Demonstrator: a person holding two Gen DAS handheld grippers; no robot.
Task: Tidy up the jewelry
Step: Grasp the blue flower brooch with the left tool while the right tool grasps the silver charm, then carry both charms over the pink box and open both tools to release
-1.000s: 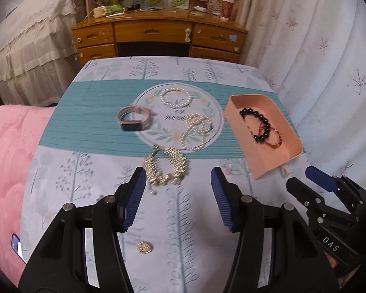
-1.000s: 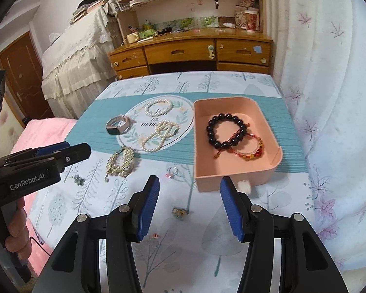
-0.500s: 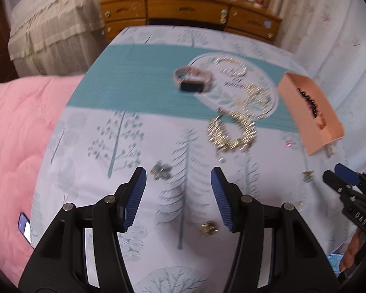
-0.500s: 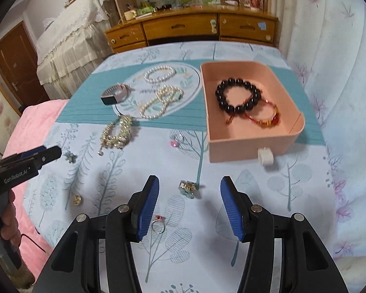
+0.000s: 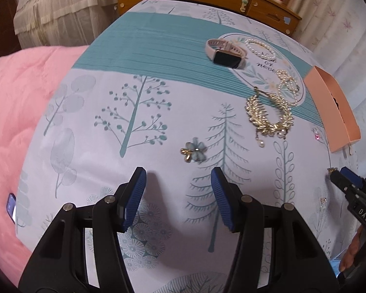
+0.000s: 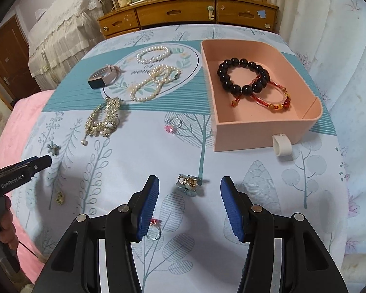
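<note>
My left gripper (image 5: 178, 193) is open and empty, low over the cloth just short of a pale blue flower earring (image 5: 194, 151). My right gripper (image 6: 189, 201) is open and empty, with a small gold clip piece (image 6: 188, 182) lying between its fingertips. A ring with a red stone (image 6: 154, 229) lies beside its left finger. The pink tray (image 6: 263, 131) holds a black bead bracelet (image 6: 242, 77) and a red cord bracelet (image 6: 272, 97). A gold bracelet (image 5: 269, 113), a watch (image 5: 225, 53) and pearl strands (image 6: 156, 83) lie on the cloth.
A pink-stone ring (image 6: 172, 125) and a small gold earring (image 6: 59, 197) lie loose on the cloth. A white loop tab (image 6: 281, 144) hangs at the tray's front. A pink quilt (image 5: 12, 112) lies to the left. A wooden desk (image 6: 188, 14) stands behind.
Both grippers have come down and forward towards the cloth. The left one has swung left, so the flower earring now lies just ahead of it. Both stay open.
</note>
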